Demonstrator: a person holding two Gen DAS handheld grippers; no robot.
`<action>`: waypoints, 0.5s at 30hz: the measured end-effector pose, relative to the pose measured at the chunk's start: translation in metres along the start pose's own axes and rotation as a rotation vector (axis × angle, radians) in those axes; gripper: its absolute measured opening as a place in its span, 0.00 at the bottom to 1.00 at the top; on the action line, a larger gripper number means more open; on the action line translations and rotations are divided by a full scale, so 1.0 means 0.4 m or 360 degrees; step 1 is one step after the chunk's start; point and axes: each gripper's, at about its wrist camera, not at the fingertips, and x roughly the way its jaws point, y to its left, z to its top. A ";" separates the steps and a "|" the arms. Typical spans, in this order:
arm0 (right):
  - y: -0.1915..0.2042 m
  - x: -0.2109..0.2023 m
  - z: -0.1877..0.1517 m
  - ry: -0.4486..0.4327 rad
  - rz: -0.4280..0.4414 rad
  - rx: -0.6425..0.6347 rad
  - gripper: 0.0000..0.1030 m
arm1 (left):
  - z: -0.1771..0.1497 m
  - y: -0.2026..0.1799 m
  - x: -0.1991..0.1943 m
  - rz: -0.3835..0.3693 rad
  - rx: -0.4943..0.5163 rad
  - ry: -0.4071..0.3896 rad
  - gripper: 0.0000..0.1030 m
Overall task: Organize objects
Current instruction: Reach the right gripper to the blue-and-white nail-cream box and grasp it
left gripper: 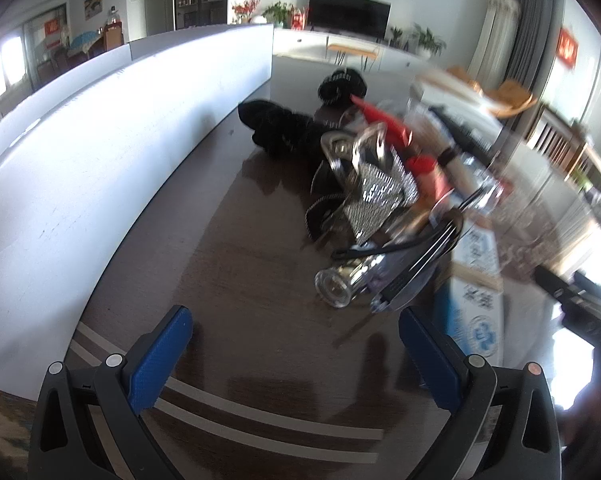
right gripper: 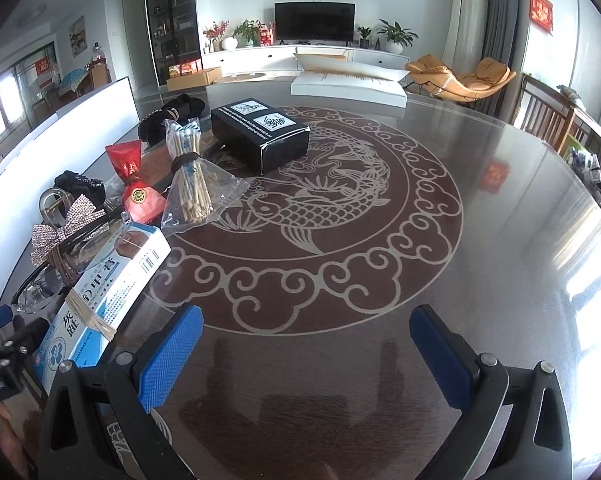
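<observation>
Left claw released, empty; right claw released, empty. Clutter pile at bench left: glasses, blue box, swab bag. Risk: glasses slipping between pads, neighbours knocked.

The table is dark and glossy, mirroring window light. The gripper pads are blue, ribbed rubbery plastic. The black box looks like shiny card. The swabs sit in clear crinkly plastic. The bow glitters with rhinestones. The glasses are clear plastic.
</observation>
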 end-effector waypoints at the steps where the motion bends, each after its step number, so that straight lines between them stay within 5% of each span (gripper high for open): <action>1: -0.004 0.002 0.000 0.0006 0.0004 0.0011 1.00 | -0.001 0.020 -0.024 -0.0057 -0.0061 -0.0065 1.00; 7: -0.003 -0.028 -0.004 -0.0096 0.0056 0.0018 1.00 | -0.011 0.082 -0.045 -0.0133 -0.0261 -0.0075 1.00; 11: 0.077 -0.038 0.000 -0.0001 0.0516 0.0044 1.00 | -0.010 0.087 -0.062 -0.0115 -0.0274 -0.0132 1.00; 15: 0.218 -0.012 0.017 0.0110 0.0615 -0.0141 1.00 | -0.012 0.086 -0.082 -0.0073 -0.0258 -0.0197 1.00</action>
